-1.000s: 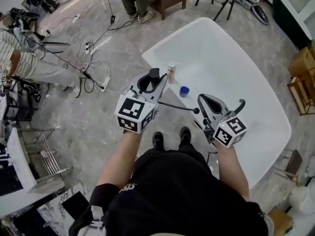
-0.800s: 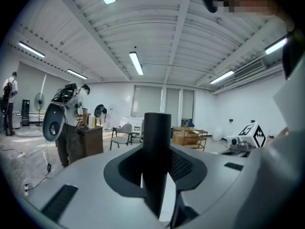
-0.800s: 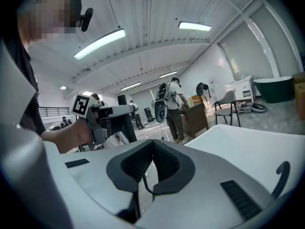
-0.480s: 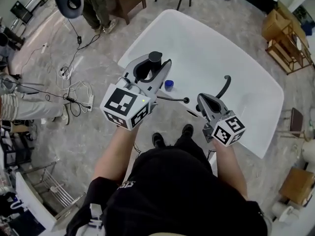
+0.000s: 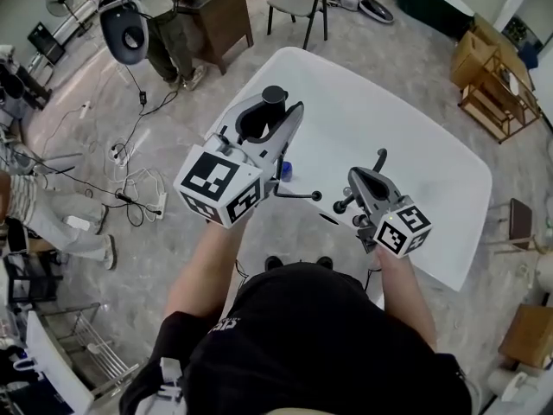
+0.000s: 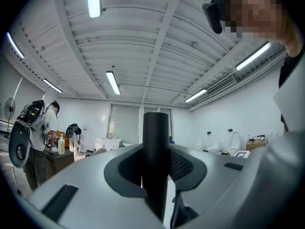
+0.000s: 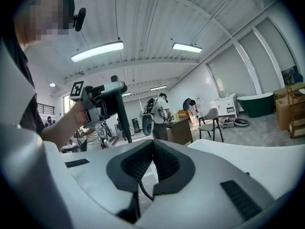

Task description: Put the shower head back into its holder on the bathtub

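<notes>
Carrying: left tongs clamp the shower head over the bathtub edge, right tongs pinch its hose; next, align with holder.

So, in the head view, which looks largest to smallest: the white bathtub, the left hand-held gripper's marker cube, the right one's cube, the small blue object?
1. white bathtub
2. left marker cube
3. right marker cube; the left one seems nearer the camera, so their real sizes may match
4. small blue object, partly hidden
</notes>
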Available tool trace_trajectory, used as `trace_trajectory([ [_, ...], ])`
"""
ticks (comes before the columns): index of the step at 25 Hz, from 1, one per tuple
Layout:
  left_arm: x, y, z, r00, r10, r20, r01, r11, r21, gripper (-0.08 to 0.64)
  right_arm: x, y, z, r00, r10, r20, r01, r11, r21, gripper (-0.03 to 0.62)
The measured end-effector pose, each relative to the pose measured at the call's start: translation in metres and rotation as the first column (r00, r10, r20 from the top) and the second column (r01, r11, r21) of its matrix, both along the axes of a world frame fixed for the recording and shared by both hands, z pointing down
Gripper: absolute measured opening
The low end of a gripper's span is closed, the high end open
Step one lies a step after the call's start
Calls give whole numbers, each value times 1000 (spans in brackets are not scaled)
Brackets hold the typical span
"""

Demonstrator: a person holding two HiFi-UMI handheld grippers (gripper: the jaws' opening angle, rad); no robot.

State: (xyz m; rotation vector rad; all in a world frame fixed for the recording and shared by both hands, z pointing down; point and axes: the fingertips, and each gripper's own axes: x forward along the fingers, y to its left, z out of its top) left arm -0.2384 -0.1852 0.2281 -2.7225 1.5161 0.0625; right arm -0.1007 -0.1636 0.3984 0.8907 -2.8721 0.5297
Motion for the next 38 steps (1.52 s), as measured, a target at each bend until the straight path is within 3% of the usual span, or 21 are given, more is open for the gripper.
trace_trajectory([
  [6,31,-7,2,1000,24,-9,-24,999,-23,119,23,-5,6,1000,6,8,-6,1000,-29,15],
  [16,76,-23,71,994,111,12,-107,978,-180,117,60,4,38,996,89,6,-88,990,-112,15],
  [19,89,-33,104,989,147,14,-139,959,-247,117,69,4,55,993,119,-7,-119,981,-152,15],
  [26,115,-45,196,975,223,-1,-204,890,-408,118,83,10,97,986,158,-54,-166,959,-230,15],
  [38,142,-60,308,959,282,35,-222,820,-528,121,104,18,146,974,190,-122,-218,933,-285,15],
])
